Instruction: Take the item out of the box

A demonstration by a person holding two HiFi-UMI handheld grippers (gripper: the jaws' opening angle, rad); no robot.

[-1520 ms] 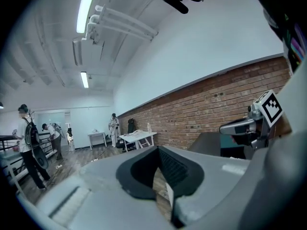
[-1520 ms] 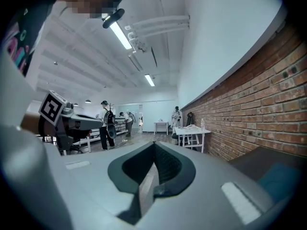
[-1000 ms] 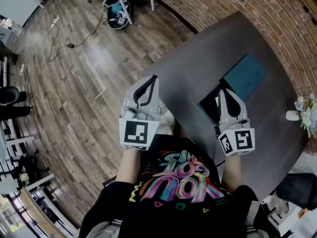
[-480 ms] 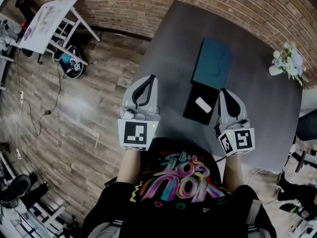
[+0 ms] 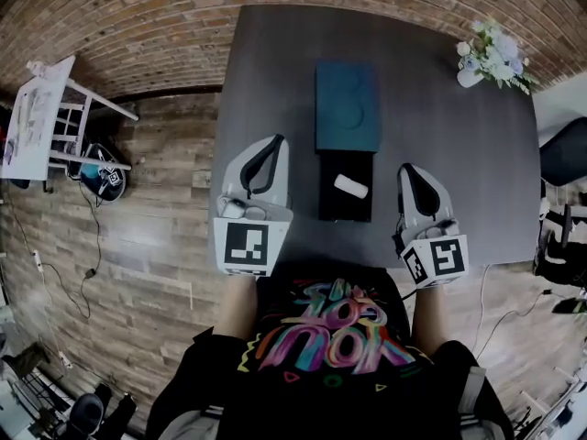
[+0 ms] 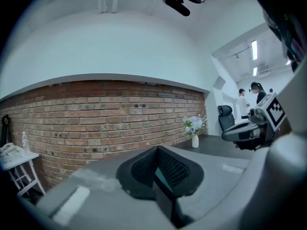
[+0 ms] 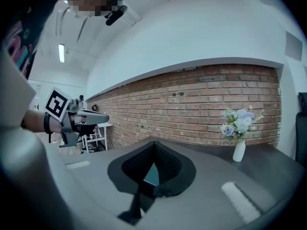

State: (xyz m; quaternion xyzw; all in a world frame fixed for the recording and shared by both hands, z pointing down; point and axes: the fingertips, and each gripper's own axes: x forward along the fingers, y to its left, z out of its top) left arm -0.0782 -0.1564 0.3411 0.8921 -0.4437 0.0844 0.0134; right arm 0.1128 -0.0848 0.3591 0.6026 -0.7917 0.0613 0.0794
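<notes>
An open box lies on the dark grey table (image 5: 440,154) in the head view. Its teal lid (image 5: 348,106) is folded back, away from me. The black base (image 5: 346,204) holds a small white item (image 5: 350,186). My left gripper (image 5: 277,141) hovers just left of the base and my right gripper (image 5: 404,169) just right of it. Both are shut and empty, and neither touches the box. In the left gripper view the jaws (image 6: 157,150) meet at the tips, as they do in the right gripper view (image 7: 153,145). A teal sliver of the lid (image 7: 151,174) shows behind them.
A white vase of flowers (image 5: 491,55) stands at the table's far right corner, also in view from the grippers (image 6: 194,131) (image 7: 238,131). A brick wall (image 5: 138,26) runs behind the table. A white stand (image 5: 46,117) is on the floor to the left, an office chair (image 5: 564,154) to the right.
The head view has swung round, so the table and box now lie straight ahead instead of off to the right. Both grippers kept their places in the frame and stayed shut.
</notes>
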